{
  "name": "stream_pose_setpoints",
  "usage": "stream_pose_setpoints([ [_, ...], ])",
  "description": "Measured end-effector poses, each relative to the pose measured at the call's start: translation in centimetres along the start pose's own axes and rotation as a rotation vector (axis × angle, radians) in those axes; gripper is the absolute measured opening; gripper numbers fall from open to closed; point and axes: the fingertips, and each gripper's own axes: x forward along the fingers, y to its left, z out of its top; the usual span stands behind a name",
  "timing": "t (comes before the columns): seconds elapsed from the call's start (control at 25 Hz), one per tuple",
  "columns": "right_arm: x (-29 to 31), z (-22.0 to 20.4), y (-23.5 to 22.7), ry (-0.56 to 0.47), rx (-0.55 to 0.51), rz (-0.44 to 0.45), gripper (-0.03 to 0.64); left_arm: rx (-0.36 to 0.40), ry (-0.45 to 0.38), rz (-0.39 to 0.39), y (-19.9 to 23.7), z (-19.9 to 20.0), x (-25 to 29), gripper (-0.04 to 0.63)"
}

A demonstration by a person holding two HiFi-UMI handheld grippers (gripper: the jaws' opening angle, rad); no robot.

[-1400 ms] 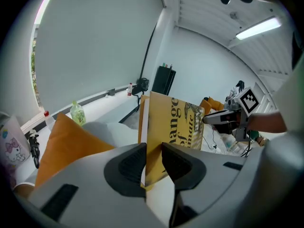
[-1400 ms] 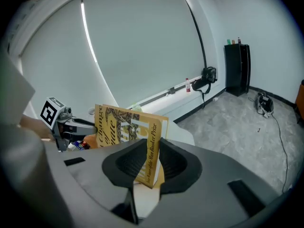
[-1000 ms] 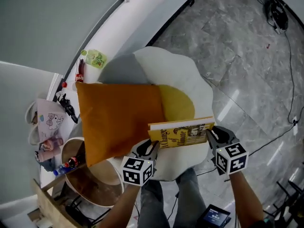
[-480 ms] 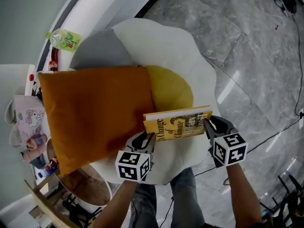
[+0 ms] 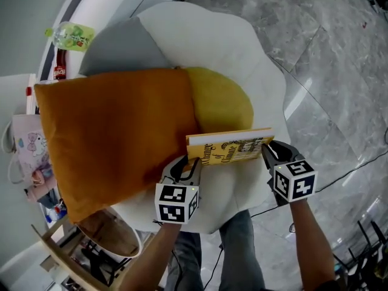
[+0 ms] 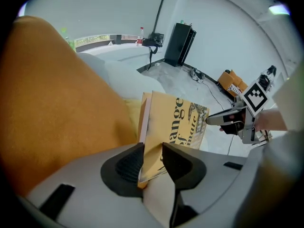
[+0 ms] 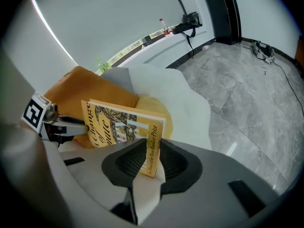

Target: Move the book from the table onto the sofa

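Observation:
A yellow book [image 5: 230,150] hangs flat over the front of the white, petal-shaped sofa [image 5: 242,47], close above its yellow centre pad [image 5: 221,105]. My left gripper [image 5: 189,162] is shut on the book's left end, and its jaws have just been opening slightly with the book still between them. My right gripper [image 5: 267,153] is shut on the right end. In the left gripper view the book [image 6: 175,127] stands between the pads of my left gripper [image 6: 152,158]. The right gripper view shows my right gripper [image 7: 153,158] clamping the book [image 7: 121,127] at its spine corner.
A big orange cushion [image 5: 115,132] covers the sofa's left half, right beside the book. Bottles [image 5: 73,36] and a printed bag [image 5: 27,150] sit at the left, with a round wooden tub [image 5: 112,238] below them. A cable [image 5: 339,174] runs over the marble floor at the right.
Both grippers have sunk with the book, which now sits closer to the sofa seat. The grip on each end looks the same.

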Motion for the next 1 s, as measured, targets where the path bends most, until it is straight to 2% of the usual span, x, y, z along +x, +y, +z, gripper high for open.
stream_pose_setpoints([
  [0.2, 0.5, -0.8, -0.1, 0.023, 0.004, -0.024, 0.097, 0.027, -0.001, 0.003, -0.4, -0.7, -0.5, 0.14],
  [0.36, 0.8, -0.7, -0.2, 0.029, 0.007, -0.036, 0.1, 0.006, 0.001, 0.0, -0.2, -1.1, -0.6, 0.149],
  [0.4, 0.8, -0.8, -0.1, 0.031, 0.008, -0.03, 0.112, 0.0, 0.004, 0.0, -0.2, -1.4, -0.7, 0.149],
  [0.44, 0.8, -1.0, 0.0, 0.032, 0.012, -0.022, 0.16, -0.004, 0.006, 0.0, -0.2, -1.6, -0.8, 0.152],
  [0.48, 0.8, -1.0, 0.2, 0.029, 0.02, -0.014, 0.176, -0.004, 0.009, -0.001, -0.2, -1.8, -0.9, 0.153],
  [1.0, -0.2, -2.2, 1.2, 0.083, -0.007, -0.049, 0.202, 0.01, 0.024, -0.027, -0.5, -3.2, -3.1, 0.153],
])
